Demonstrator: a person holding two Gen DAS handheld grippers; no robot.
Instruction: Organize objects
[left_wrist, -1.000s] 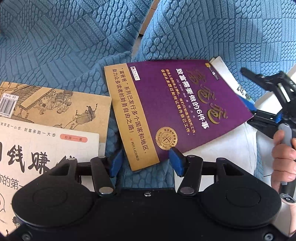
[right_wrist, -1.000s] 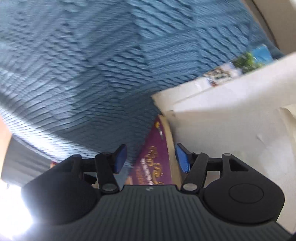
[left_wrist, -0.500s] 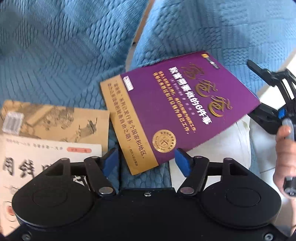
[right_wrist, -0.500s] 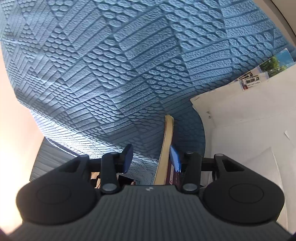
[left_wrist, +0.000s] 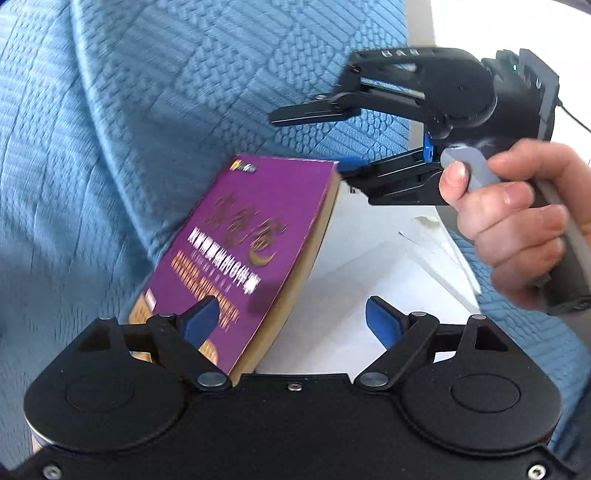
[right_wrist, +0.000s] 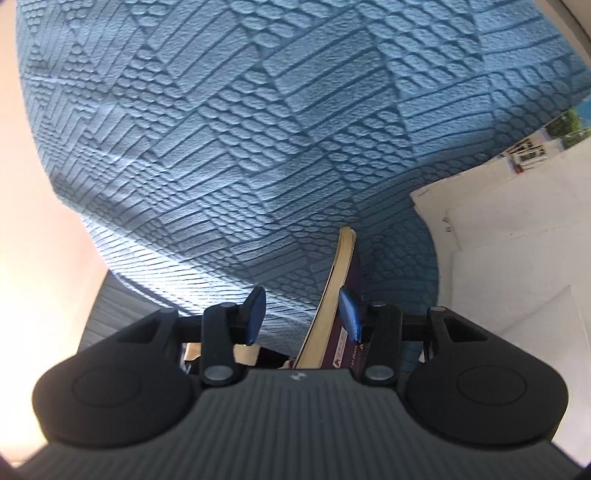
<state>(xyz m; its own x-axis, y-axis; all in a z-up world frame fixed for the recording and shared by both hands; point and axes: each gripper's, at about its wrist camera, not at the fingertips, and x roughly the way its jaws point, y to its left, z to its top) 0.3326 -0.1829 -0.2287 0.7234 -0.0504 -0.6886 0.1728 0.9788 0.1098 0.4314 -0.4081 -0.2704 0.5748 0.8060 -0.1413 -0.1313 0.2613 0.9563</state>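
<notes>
The purple book (left_wrist: 240, 254) has tipped up since a second ago, from lying flat on the blue quilted cover (left_wrist: 147, 110) to standing on edge, tilted against it. My left gripper (left_wrist: 291, 325) is opening, its blue pads spread wide; the book's lower corner sits between them, beside the left pad, unclamped. My right gripper (right_wrist: 301, 308), held in my right hand (left_wrist: 517, 229), reaches the book's far top corner; its jaws stand partly apart with the book's edge against the right pad and a clear gap to the left one. A white box (left_wrist: 351, 295) sits just beside the book.
</notes>
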